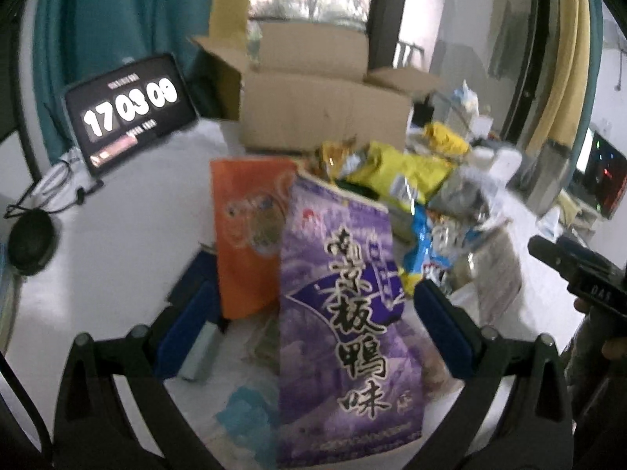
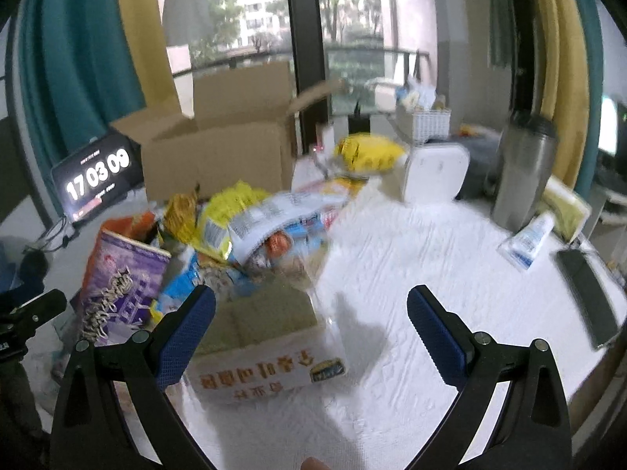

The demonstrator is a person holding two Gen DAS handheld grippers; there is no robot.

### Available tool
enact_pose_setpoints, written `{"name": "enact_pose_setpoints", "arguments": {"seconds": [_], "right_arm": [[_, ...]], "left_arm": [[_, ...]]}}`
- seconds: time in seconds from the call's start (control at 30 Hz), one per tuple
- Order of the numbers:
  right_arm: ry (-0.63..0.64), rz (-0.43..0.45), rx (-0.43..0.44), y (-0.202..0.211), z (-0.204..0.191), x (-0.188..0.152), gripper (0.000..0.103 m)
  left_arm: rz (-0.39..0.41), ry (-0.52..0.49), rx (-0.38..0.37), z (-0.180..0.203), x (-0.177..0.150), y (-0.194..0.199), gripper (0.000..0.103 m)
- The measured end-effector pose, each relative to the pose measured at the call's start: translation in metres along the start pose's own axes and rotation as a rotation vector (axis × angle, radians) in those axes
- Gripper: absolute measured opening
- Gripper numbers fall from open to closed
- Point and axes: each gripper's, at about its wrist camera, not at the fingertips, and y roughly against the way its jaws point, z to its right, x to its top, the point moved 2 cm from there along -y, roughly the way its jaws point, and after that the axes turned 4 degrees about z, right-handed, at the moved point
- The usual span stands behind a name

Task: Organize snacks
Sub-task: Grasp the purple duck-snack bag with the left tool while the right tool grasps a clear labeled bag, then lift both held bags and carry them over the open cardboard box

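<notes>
Left wrist view: the left claw (image 1: pixel 313 313) is spread, and the purple snack bag (image 1: pixel 345 313) stands upright between its pads, long axis vertical, nearest this hand

Right wrist view: the right claw (image 2: pixel 311 321) is spread and empty over the white tabletop (image 2: pixel 431 274), the snack pile (image 2: pixel 243 227) lying ahead to its left

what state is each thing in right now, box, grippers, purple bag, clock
cardboard box: flaps open, upright
left gripper: open, the bag stands between its fingers
right gripper: open, holding nothing
purple snack bag: upright, sealed as far as shows
orange snack bag: upright behind the purple one
tablet clock: on, reading 17 03 09
steel tumbler: upright, lid on
</notes>
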Motion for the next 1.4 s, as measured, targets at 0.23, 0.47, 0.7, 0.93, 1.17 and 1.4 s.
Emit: {"name": "enact_pose_setpoints", "arguments": {"seconds": [0.23, 0.47, 0.7, 0.93, 1.17, 1.4], "right_arm": [[0.011, -0.097, 0.119, -0.033, -0.007, -0.019, 0.101], [0.058, -0.116, 0.143, -0.052, -0.021, -0.026, 0.102], [0.088, -0.093, 0.107, -0.047, -0.02, -0.022, 0.068], [0.097, -0.062, 0.105, -0.031, -0.009, -0.016, 0.005], [0.094, 0.07, 0.16, 0.005, -0.006, 0.019, 0.002], [0.138, 0.182, 0.17, 0.03, -0.013, 0.059, 0.001]], "left_arm": [[-0.136, -0.025, -0.024, 0.008, -0.012, -0.032, 0.087], [-0.159, -0.111, -0.004, 0.021, -0.015, -0.043, 0.062], [-0.137, -0.125, -0.044, 0.028, -0.007, -0.03, 0.024], [-0.065, -0.127, -0.06, 0.031, 0.012, -0.004, 0.016], [0.008, -0.105, -0.071, 0.024, 0.042, 0.013, 0.015], [0.082, -0.104, -0.078, 0.021, 0.075, 0.018, 0.015]]}}
